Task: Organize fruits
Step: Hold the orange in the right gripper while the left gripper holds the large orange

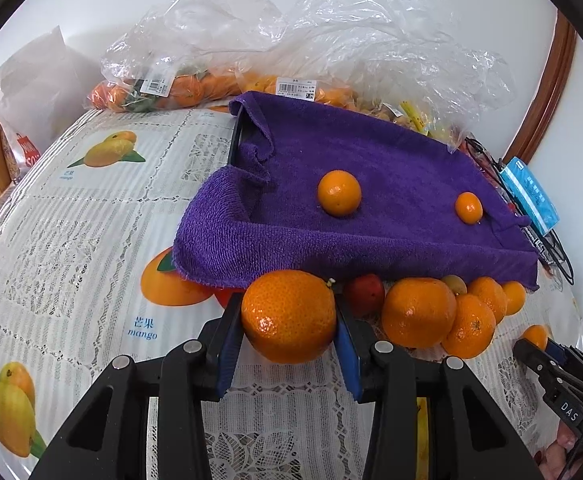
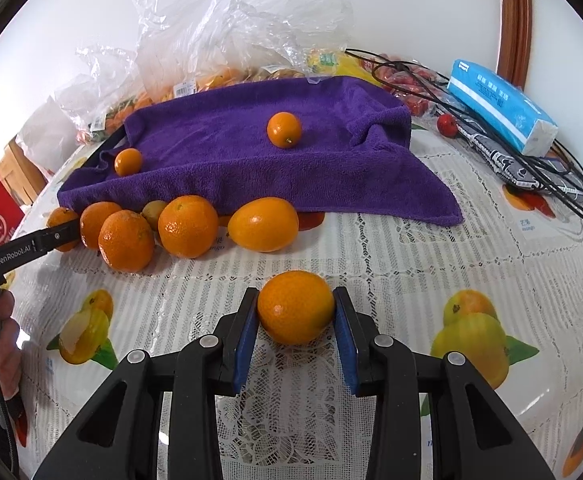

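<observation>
My left gripper is shut on a large mandarin, held just above the tablecloth in front of the purple towel. My right gripper is shut on a small orange, nearer the table's front. The towel covers a tray and carries two small oranges; they also show in the right wrist view. A row of oranges lies along the towel's front edge, with a red fruit among them.
Clear plastic bags of fruit stand behind the towel against the wall. A blue tissue pack, black cables and a small red fruit lie to the right. The fruit-print tablecloth covers the table.
</observation>
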Motion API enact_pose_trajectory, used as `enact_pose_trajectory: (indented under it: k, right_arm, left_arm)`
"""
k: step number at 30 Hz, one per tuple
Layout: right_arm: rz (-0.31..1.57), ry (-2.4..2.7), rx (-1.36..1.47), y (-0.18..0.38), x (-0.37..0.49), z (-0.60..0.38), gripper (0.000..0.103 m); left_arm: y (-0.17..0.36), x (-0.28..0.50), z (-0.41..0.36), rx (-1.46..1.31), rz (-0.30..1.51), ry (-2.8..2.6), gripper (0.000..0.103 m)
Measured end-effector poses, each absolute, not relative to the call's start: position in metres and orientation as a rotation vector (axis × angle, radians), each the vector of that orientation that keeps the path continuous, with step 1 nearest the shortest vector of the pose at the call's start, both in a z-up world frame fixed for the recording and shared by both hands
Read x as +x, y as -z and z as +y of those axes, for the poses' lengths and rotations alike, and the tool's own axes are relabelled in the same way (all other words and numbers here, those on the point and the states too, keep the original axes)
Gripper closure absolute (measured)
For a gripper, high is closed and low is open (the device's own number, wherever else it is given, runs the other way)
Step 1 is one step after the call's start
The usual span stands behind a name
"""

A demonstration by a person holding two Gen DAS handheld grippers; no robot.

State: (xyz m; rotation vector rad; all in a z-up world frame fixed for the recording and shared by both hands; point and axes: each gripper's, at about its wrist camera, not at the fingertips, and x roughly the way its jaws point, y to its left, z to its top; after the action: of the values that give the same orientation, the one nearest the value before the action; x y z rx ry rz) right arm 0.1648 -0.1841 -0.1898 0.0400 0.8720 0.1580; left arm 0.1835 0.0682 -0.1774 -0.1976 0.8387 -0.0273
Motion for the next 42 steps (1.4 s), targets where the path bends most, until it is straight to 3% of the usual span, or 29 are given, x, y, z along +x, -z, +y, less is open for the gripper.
enact_pose_trajectory:
  k: [42]
  right_arm:
    - [0.863,-0.157,0.073,0.188,0.163,-0.189,0.067]
  left_arm:
    - [0.164,0.169,0.072,-0.239,0.765,0.102,0.063]
